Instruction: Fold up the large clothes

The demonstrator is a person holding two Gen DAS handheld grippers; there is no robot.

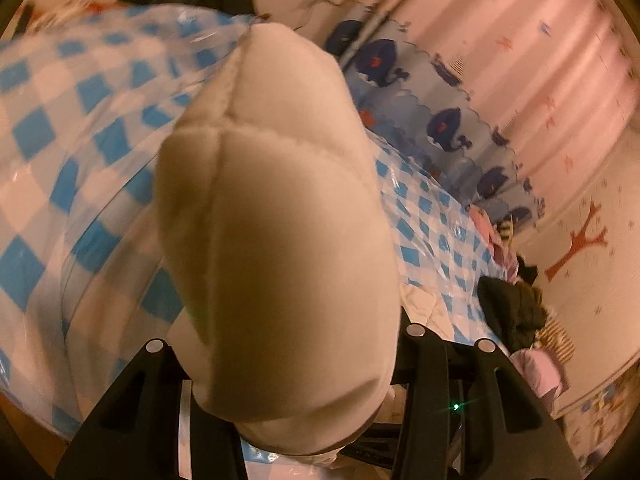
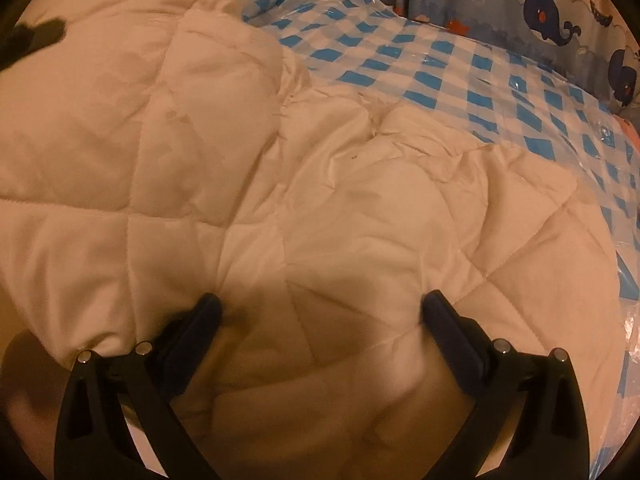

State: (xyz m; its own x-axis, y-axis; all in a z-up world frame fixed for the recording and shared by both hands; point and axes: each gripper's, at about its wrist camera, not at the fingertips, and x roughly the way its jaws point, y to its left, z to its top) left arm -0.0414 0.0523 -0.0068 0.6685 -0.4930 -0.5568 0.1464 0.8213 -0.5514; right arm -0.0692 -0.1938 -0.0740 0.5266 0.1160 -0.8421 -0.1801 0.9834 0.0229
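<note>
White quilted comforter (image 2: pixel 280 200) lies spread over a bed with a blue-white checked plastic cover (image 2: pixel 460 64). Left gripper (image 1: pixel 288 420) pinches a thick fold of the comforter (image 1: pixel 276 220), lifted close to the camera. Right gripper (image 2: pixel 320 316) jaws spread wide, tips touching the flat quilt, gripping nothing. Whale-print curtain (image 2: pixel 552 0) behind the bed; dark clothes (image 1: pixel 512 312) piled at the far edge.

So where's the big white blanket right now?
The white blanket lies spread over the blue checked sheet in the right wrist view, under the open right tool. In the left wrist view, a bunched part sits between the left tool's fingers.
</note>
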